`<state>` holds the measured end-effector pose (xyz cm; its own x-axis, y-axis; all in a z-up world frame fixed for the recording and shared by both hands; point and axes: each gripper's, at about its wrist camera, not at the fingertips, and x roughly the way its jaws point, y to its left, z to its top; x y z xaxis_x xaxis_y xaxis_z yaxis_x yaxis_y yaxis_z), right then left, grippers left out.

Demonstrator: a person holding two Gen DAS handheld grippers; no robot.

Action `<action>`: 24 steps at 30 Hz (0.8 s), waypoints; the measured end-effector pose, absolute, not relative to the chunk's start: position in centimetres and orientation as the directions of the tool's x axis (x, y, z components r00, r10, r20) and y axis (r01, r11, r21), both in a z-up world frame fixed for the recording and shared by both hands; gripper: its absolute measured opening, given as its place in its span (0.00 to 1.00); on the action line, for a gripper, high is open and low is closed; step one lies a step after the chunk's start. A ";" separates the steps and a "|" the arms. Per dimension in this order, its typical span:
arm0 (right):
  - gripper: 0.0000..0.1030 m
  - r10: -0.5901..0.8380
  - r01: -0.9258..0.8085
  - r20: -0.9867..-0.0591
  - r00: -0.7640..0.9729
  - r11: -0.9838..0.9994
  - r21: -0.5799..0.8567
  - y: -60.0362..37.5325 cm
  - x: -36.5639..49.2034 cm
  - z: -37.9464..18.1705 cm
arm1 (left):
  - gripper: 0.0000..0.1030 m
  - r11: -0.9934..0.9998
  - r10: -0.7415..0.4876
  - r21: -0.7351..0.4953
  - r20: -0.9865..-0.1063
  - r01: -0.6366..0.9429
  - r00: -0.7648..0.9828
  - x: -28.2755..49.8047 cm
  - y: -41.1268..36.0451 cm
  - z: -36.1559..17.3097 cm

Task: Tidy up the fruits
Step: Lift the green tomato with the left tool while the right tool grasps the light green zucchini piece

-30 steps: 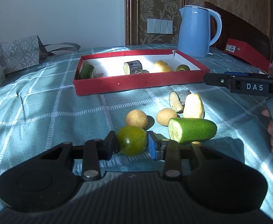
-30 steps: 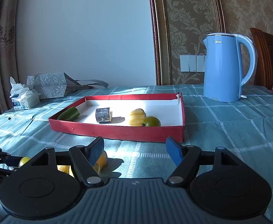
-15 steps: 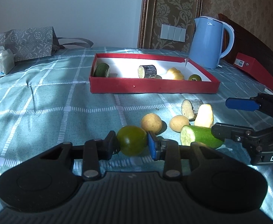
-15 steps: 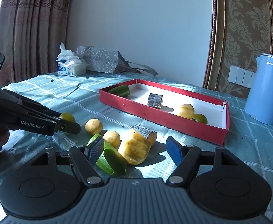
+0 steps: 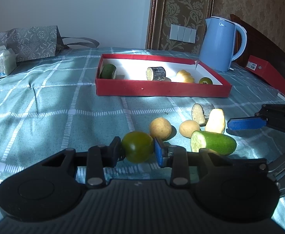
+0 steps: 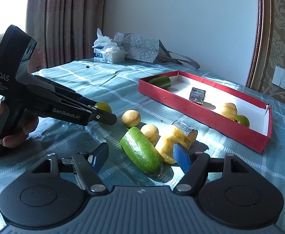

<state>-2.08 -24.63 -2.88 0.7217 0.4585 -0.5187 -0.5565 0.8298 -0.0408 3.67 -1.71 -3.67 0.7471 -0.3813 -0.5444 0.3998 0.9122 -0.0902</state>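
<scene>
— Two tools (image 5: 137,152) are working here; which one is sitting nearer the cucumber (image 6: 141,152)?
— The right tool (image 6: 140,157). Its pads are standing apart with nothing gripped, and the cucumber is lying on the counter (image 5: 64,101) between them, though skewed: its long axis is running from near the right pad up toward the left.
— So the pads are facing its length slantwise?
— Yes; I judge the wrist is needing a roll before closing.
— And the left tool?
— It is clamping the green tomato (image 5: 137,149), low over the counter, with the red tray (image 5: 162,91) lying well ahead of it.
</scene>
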 end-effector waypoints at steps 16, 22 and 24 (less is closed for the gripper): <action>0.58 0.473 -0.592 -0.553 0.686 0.804 -0.047 -23.7 -1.2 -3.0 | 0.32 0.912 -0.383 -0.095 -0.548 0.400 0.744 3.7 -1.7 -3.7; 0.55 0.406 -0.604 -0.593 0.695 0.777 -0.176 -22.1 -1.7 -3.0 | 0.32 0.911 -0.384 -0.096 -0.548 0.400 0.743 3.7 -1.6 -3.7; 0.55 0.395 -0.609 -0.613 0.684 0.772 -0.182 -22.2 -1.4 -2.9 | 0.32 0.910 -0.387 -0.097 -0.547 0.403 0.742 3.7 -1.7 -3.7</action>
<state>-1.38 -22.17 -2.90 0.6842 0.3952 -0.6130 -0.6090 0.7720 -0.1821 3.70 -1.65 -3.66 0.7422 -0.3870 -0.5471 0.4026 0.9102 -0.0975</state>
